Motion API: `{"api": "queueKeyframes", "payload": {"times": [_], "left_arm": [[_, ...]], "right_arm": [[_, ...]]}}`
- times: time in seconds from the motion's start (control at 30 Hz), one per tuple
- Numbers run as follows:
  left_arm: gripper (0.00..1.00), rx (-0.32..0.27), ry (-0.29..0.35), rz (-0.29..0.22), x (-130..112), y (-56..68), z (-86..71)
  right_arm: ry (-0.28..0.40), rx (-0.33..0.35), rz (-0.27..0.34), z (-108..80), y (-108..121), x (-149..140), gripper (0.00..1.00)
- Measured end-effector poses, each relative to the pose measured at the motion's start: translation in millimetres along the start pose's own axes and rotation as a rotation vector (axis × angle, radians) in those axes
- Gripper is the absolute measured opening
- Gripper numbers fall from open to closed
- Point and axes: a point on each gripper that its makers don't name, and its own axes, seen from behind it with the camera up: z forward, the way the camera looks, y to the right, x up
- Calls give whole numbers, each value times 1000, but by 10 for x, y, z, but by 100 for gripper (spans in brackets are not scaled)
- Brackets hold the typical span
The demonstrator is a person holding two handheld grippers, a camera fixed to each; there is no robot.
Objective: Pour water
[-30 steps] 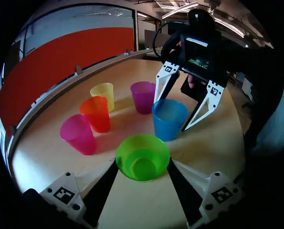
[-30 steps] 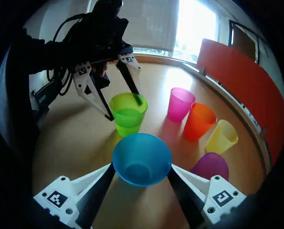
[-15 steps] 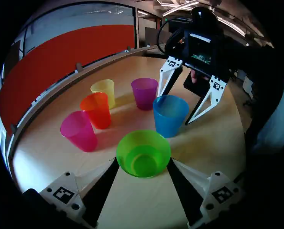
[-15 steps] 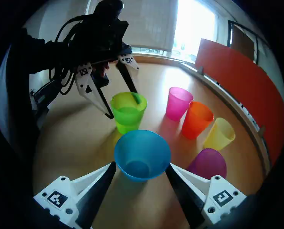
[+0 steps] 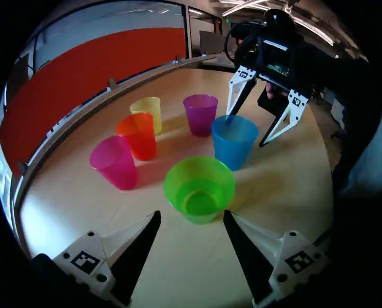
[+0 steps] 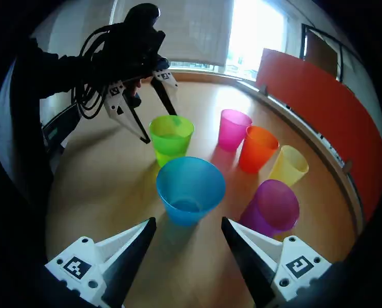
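Note:
A green cup (image 5: 199, 190) stands upright on the wooden table (image 5: 293, 174), just ahead of my left gripper (image 5: 191, 213), which is open and clear of it. A blue cup (image 6: 191, 189) stands upright just beyond the tips of my right gripper (image 6: 188, 220), also open and not touching it. In the left gripper view the blue cup (image 5: 234, 141) sits behind the green one, with the right gripper (image 5: 245, 130) and the hand holding it farther back. In the right gripper view the green cup (image 6: 171, 136) stands before the left gripper (image 6: 160, 128). Whether either cup holds water is unclear.
Beside them stand a pink cup (image 5: 114, 161), an orange cup (image 5: 137, 134), a yellow cup (image 5: 146, 114) and a purple cup (image 5: 200, 114), all upright. The purple cup (image 6: 272, 205) is close to my right gripper's right finger. A red partition (image 5: 88, 77) runs behind the table's edge.
Both grippers have drawn back. The green and blue cups, earlier between the fingers, now stand on the table ahead of the fingertips.

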Motion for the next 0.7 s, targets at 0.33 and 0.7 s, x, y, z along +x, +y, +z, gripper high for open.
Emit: {"api": "queueKeyframes", "payload": {"times": [0.33, 0.7], "left_arm": [[90, 24, -5, -9, -53, -44, -149], [90, 93, 2, -44, -84, -196, -254]], "right_arm": [[-12, -32, 24, -172, 20, -152, 99], [2, -84, 90, -290, 66, -198, 99]]}}
